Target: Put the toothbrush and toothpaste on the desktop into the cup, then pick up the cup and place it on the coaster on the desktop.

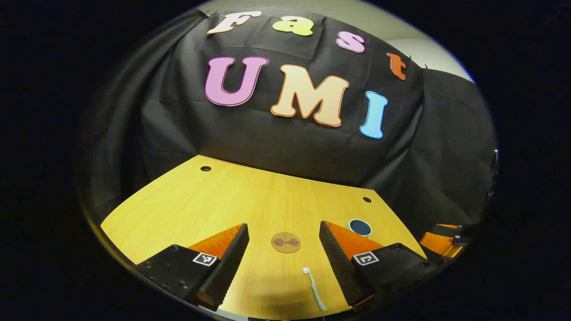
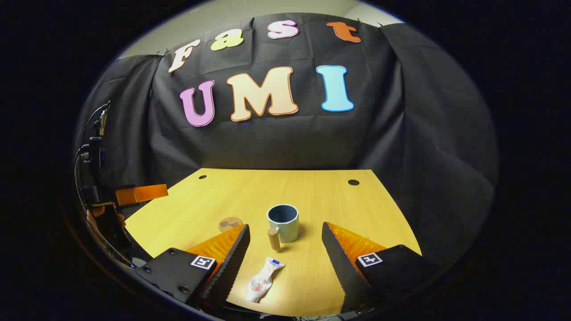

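Observation:
In the left gripper view my left gripper [image 1: 284,232] is open above the desk. A white toothbrush [image 1: 314,288] lies on the wood between its fingers, close to the near edge. Beyond it lies the round brown coaster [image 1: 286,242]. The cup's dark rim [image 1: 360,227] peeks out behind the right finger. In the right gripper view my right gripper [image 2: 285,234] is open too. The pale blue cup [image 2: 283,222] with a wooden handle stands upright ahead of it. A white toothpaste tube [image 2: 263,280] lies flat between the fingers. The coaster [image 2: 230,223] sits left of the cup.
The yellow wooden desk [image 2: 312,196] has two dark cable holes near its far edge. Black cloth hangs behind and beside it. The other gripper, orange and black, with a hand on it, shows at the left edge [image 2: 134,195] of the right gripper view.

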### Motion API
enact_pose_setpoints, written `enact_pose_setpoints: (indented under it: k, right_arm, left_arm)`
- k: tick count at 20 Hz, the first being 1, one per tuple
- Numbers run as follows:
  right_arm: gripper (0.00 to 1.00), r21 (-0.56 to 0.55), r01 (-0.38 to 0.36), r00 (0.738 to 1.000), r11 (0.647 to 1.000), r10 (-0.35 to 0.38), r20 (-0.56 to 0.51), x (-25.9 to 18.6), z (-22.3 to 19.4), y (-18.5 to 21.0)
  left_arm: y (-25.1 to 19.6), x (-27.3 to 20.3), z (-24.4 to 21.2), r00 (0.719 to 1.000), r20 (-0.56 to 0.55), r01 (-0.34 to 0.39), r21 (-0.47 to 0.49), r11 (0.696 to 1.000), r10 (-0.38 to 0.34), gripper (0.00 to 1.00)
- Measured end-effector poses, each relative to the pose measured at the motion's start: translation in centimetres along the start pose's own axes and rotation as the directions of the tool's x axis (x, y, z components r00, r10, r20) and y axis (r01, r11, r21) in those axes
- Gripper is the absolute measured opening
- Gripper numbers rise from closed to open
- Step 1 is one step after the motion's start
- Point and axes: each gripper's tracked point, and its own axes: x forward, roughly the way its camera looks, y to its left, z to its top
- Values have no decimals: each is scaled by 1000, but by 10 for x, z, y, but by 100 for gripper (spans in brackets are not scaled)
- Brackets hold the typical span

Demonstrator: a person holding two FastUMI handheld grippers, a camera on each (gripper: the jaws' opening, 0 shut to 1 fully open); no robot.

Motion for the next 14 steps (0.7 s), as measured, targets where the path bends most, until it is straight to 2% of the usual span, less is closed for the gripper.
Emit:
enact_pose_setpoints:
  k: [9, 10, 14]
  right_arm:
    - [99, 98, 32, 997, 995, -25, -73, 2, -19, 1]
    - [96, 109, 35, 996, 993, -27, -80, 3, -20, 1]
    - [99, 118, 53, 995, 992, -42, -89, 0, -22, 0]
  left_arm:
    - [-4, 1, -13, 997, -55, 49, 45, 998, -47, 94]
    - [-3, 0, -14, 997, -60, 50, 46, 998, -48, 94]
    - [-2, -2, -20, 995, -81, 64, 36, 997, -61, 95]
